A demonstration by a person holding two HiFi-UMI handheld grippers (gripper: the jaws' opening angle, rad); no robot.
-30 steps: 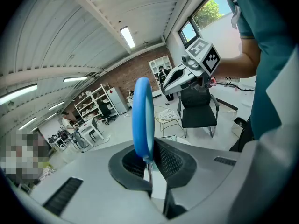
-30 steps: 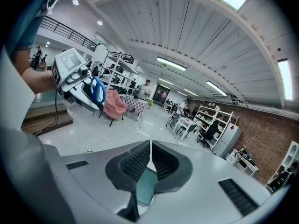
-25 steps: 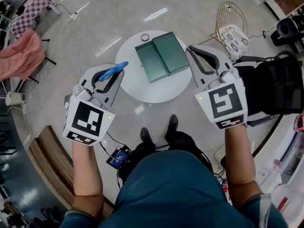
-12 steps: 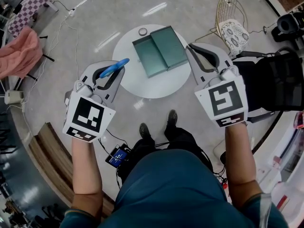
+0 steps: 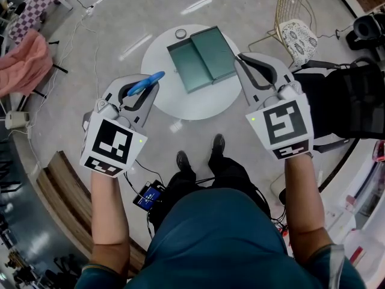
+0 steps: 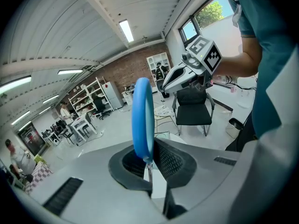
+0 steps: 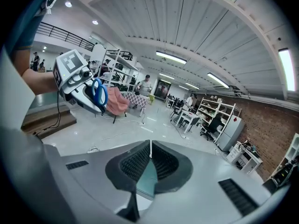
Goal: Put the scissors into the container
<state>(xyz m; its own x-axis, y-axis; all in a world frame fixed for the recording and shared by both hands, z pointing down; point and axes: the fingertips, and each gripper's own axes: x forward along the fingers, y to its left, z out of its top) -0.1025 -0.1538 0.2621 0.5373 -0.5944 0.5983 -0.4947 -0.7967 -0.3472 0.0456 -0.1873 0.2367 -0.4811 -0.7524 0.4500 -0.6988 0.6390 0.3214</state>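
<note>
Halfway: left gripper [image 5: 151, 90] clamps blue-handled scissors [image 6: 142, 120]; right gripper [image 5: 242, 61] closed, empty; drop into teal rectangular container [image 5: 204, 62] remains.

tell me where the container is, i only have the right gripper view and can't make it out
Observer: The head view shows the teal container lying open on a round white table, toward the table's far edge.
Operator: anything in it yet
Observer: No, both teal halves look bare. The scissors are in the left gripper, held by the table's left side.
Operator: how's the grip on them
Observer: The left gripper view shows the jaws shut on the thin metal part, with the blue handle loop sticking up past the tips.
</note>
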